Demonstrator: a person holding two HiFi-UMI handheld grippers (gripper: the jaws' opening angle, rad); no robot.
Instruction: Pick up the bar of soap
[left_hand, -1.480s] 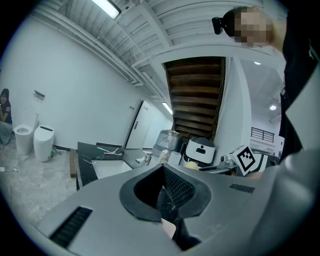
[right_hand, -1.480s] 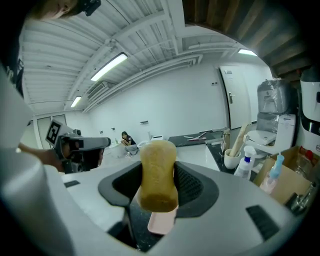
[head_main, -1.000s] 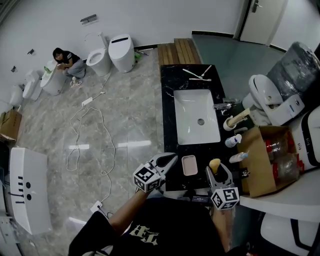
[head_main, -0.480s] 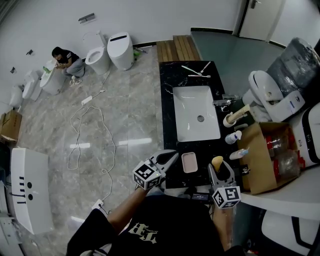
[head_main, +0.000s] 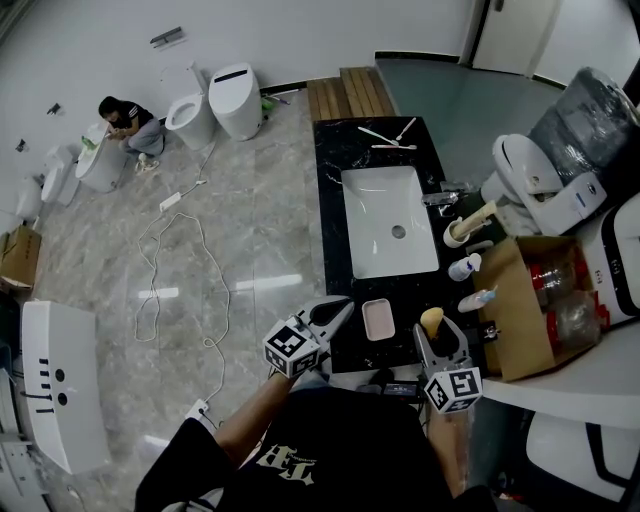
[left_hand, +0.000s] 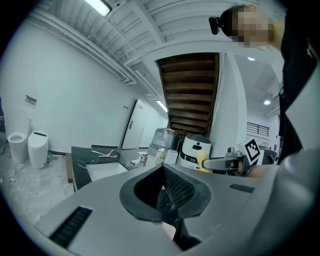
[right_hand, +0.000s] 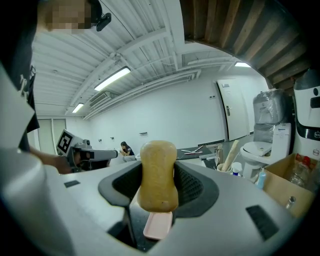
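Note:
A yellowish bar of soap (head_main: 431, 321) stands upright between the jaws of my right gripper (head_main: 437, 336), which is shut on it above the near end of the black countertop (head_main: 333, 190). In the right gripper view the soap (right_hand: 158, 175) fills the gap of the right gripper (right_hand: 158, 192), and the pink soap dish (right_hand: 158, 225) lies empty just below. That dish (head_main: 377, 319) sits between both grippers. My left gripper (head_main: 336, 312) hovers at the counter's left edge, jaws together on nothing; the left gripper (left_hand: 163, 196) sees the soap (left_hand: 202, 161) off to its right.
A white sink (head_main: 350, 235) is set in the counter, toothbrushes (head_main: 386, 139) beyond it. A cup with a brush (head_main: 460, 234), two bottles (head_main: 466, 268) and an open cardboard box (head_main: 522, 312) stand to the right. Toilets (head_main: 236, 100), a floor cable (head_main: 190, 260) and a crouching person (head_main: 126, 118) are at the left.
The soap stays held in my right gripper, raised slightly over the counter. My head view has shifted a little; the left gripper has barely moved.

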